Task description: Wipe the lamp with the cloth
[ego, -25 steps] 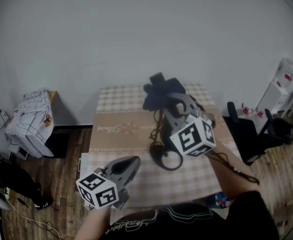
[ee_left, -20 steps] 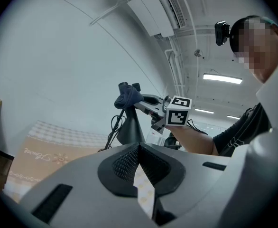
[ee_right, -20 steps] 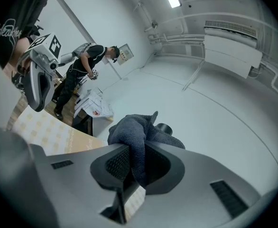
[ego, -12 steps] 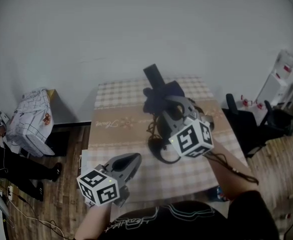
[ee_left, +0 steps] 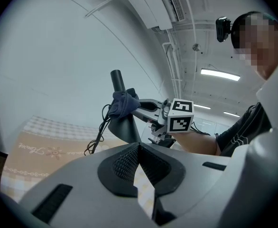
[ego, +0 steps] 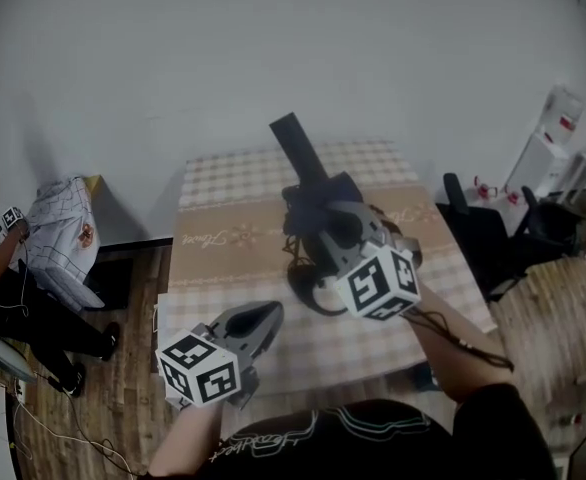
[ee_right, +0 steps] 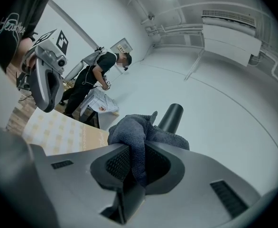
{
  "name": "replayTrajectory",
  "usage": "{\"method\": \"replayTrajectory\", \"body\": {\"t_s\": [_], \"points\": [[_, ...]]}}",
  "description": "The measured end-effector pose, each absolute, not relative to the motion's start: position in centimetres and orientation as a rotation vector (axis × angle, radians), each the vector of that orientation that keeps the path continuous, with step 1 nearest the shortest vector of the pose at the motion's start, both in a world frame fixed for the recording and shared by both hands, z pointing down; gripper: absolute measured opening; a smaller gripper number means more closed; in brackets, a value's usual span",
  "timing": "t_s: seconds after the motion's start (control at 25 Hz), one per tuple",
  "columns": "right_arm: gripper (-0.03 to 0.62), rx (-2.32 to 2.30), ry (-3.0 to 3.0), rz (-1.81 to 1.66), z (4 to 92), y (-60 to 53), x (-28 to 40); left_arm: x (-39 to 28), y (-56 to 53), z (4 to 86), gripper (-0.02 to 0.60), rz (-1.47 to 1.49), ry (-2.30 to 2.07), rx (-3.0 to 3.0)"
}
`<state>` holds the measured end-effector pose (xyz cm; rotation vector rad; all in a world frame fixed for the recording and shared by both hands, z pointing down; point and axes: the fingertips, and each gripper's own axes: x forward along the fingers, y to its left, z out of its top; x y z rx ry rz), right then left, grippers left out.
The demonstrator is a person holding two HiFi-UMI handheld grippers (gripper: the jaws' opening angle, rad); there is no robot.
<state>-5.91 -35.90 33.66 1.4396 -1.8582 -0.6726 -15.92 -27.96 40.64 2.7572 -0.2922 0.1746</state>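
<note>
One cable (ee_left: 98,130) hangs below your right claw (ee_right: 133,165), which clamps one cloth (ee_right: 129,132) on one lamp (ee_right: 170,117); your left claw (ee_left: 138,152) is closed, empty.

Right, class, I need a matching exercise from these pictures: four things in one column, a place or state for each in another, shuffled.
1 cloth
2 lamp
3 left gripper
4 table

A shut, empty
B checked top
C gripped by the right gripper
D stands on the table

Pairs: 1-C, 2-D, 3-A, 4-B
</note>
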Motion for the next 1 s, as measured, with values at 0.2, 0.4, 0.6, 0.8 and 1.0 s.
{"method": "replayTrajectory", "body": {"t_s": [0.2,0.4,0.6,0.8,1.0], "points": [[0.057,1.448,-1.880,-0.638,34.9,-34.9,-5.8,-15.3,-27.3,40.9,-0.002,0.193,-0.268,2.760],[0.057,1.442,-1.897,-0.605,36.2,-33.7,-5.9,-14.6,-26.5,41.4,-0.002,0.213,-0.249,2.760],[0.057,1.414,-1.900,-0.582,38.0,-32.6,-6.1,-14.1,-25.8,41.8,-0.002,0.225,-0.238,2.756],[0.057,1.396,-1.908,-0.540,39.6,-31.5,-6.0,-13.7,-25.5,42.2,-0.002,0.224,-0.224,2.752],[0.057,1.382,-1.928,-0.492,41.4,-30.5,-6.3,-13.2,-24.9,42.8,-0.002,0.239,-0.190,2.754]]}}
